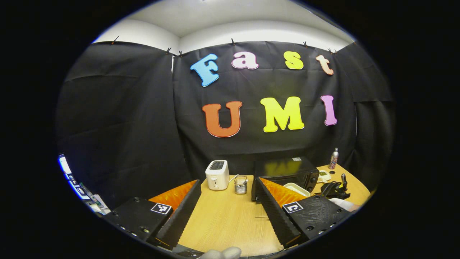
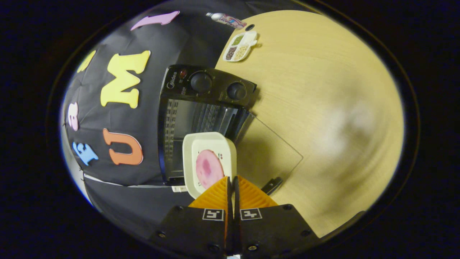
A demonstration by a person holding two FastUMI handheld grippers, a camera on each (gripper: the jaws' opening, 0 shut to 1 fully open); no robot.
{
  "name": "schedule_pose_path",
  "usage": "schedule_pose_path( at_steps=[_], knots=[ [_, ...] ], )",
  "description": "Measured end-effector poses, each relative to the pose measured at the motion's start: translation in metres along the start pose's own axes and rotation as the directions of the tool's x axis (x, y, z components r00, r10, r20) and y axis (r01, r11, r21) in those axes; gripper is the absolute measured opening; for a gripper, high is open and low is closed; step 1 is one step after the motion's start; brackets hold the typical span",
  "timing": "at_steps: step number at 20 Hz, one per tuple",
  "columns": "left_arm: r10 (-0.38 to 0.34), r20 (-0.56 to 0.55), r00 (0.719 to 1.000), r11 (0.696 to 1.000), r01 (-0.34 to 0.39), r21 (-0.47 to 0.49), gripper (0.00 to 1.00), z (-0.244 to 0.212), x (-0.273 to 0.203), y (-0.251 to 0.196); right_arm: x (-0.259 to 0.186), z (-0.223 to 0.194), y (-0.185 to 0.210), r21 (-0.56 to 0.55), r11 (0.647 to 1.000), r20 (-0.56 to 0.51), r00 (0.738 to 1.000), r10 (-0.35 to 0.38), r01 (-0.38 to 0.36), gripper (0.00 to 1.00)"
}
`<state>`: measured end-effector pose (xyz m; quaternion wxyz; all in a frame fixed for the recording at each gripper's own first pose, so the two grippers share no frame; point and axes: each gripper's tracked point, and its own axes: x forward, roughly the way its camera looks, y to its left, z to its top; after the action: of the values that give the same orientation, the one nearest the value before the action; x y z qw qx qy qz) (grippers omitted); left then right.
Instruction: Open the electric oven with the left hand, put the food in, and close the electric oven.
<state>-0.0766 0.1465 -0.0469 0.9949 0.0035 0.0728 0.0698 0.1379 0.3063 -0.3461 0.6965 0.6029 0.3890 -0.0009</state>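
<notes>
The black electric oven (image 2: 201, 108) stands with its glass door (image 2: 269, 151) folded down flat on the table, its cavity and rack exposed. A cream square plate (image 2: 201, 144) carrying a pink slice of food (image 2: 208, 167) hangs at the oven's mouth. My right gripper (image 2: 231, 178) is shut on the plate's near rim. In the left gripper view the oven (image 1: 285, 169) sits right of centre, with the plate (image 1: 296, 187) in front of it. My left gripper (image 1: 227, 181) is open above the table, its fingers wide apart and holding nothing.
A white toaster (image 1: 217, 174) and a small metal rack (image 1: 240, 184) stand left of the oven on the wooden table (image 1: 226, 219). Beyond the oven are a divided snack dish (image 2: 240, 46) and a bottle (image 1: 334, 158). Black cloth walls close in the back and sides.
</notes>
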Motion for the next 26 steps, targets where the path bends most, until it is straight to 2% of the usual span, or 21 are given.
schedule_pose_path(
  at_steps=[4, 5, 6, 7, 8, 13, 14, 15, 16, 18, 20, 21, 22, 23, 25, 26],
  knots=[
    [0.005, 0.002, 1.000, 1.000, -0.005, 0.003, 0.96, 0.006, 0.006, 0.005, 0.032, 0.010, 0.019, 0.048, 0.999, 0.054, 0.999, 0.002, -0.004, 0.04],
    [0.007, 0.000, 1.000, 1.000, -0.007, 0.006, 0.96, 0.007, 0.009, 0.007, 0.040, 0.012, 0.020, 0.062, 0.998, 0.067, 0.998, -0.004, 0.000, 0.00],
    [0.010, -0.004, 1.000, 1.000, -0.010, 0.008, 0.96, 0.006, 0.011, 0.008, 0.048, 0.013, 0.022, 0.080, 0.997, 0.072, 0.997, -0.013, 0.007, 0.04],
    [0.014, -0.006, 1.000, 1.000, -0.013, 0.011, 0.96, 0.007, 0.012, 0.010, 0.055, 0.015, 0.024, 0.094, 0.995, 0.077, 0.997, -0.018, 0.010, 0.00],
    [0.020, -0.008, 1.000, 1.000, -0.020, 0.012, 0.96, 0.008, 0.013, 0.013, 0.062, 0.017, 0.027, 0.103, 0.995, 0.087, 0.996, -0.017, 0.008, 0.04],
    [0.058, -0.021, 0.998, 0.998, -0.058, 0.023, 0.96, 0.005, 0.019, 0.026, 0.095, 0.036, 0.052, 0.043, 0.999, 0.148, 0.989, 0.013, -0.020, 0.00],
    [0.067, -0.027, 0.997, 0.997, -0.066, 0.027, 0.96, 0.004, 0.022, 0.028, 0.100, 0.041, 0.054, 0.024, 0.999, 0.158, 0.987, 0.017, -0.021, 0.04],
    [0.073, -0.034, 0.997, 0.997, -0.072, 0.026, 0.96, 0.002, 0.024, 0.029, 0.105, 0.045, 0.054, 0.009, 1.000, 0.162, 0.987, 0.016, -0.018, 0.00],
    [0.080, -0.037, 0.996, 0.997, -0.080, 0.023, 0.97, 0.002, 0.026, 0.030, 0.111, 0.047, 0.051, 0.005, 1.000, 0.164, 0.986, 0.011, -0.012, 0.04],
    [0.089, -0.041, 0.995, 0.996, -0.088, 0.020, 0.96, 0.001, 0.030, 0.032, 0.113, 0.038, 0.043, 0.027, 1.000, 0.151, 0.989, 0.006, -0.010, 0.00],
    [0.092, -0.042, 0.995, 0.996, -0.091, 0.017, 0.96, 0.000, 0.034, 0.032, 0.113, 0.039, 0.043, 0.042, 0.999, 0.145, 0.989, 0.024, -0.031, 0.06],
    [0.094, -0.043, 0.995, 0.995, -0.093, 0.018, 0.96, 0.000, 0.036, 0.032, 0.115, 0.039, 0.047, 0.045, 0.997, 0.143, 0.988, 0.051, -0.058, 0.07],
    [0.091, -0.045, 0.995, 0.996, -0.090, 0.018, 0.96, 0.000, 0.039, 0.030, 0.114, 0.053, 0.054, 0.044, 0.995, 0.142, 0.987, 0.080, -0.087, 0.02],
    [0.086, -0.046, 0.995, 0.996, -0.086, 0.017, 0.96, 0.000, 0.040, 0.029, 0.114, 0.054, 0.059, 0.032, 0.995, 0.144, 0.985, 0.092, -0.097, 0.17],
    [0.077, -0.042, 0.996, 0.997, -0.077, 0.016, 0.96, 0.001, 0.042, 0.025, 0.108, 0.055, 0.058, 0.002, 0.997, 0.140, 0.987, 0.078, -0.079, 0.38],
    [0.073, -0.037, 0.997, 0.997, -0.072, 0.015, 0.96, 0.003, 0.043, 0.023, 0.103, 0.055, 0.058, -0.004, 0.997, 0.136, 0.988, 0.076, -0.076, 0.45]
  ],
)
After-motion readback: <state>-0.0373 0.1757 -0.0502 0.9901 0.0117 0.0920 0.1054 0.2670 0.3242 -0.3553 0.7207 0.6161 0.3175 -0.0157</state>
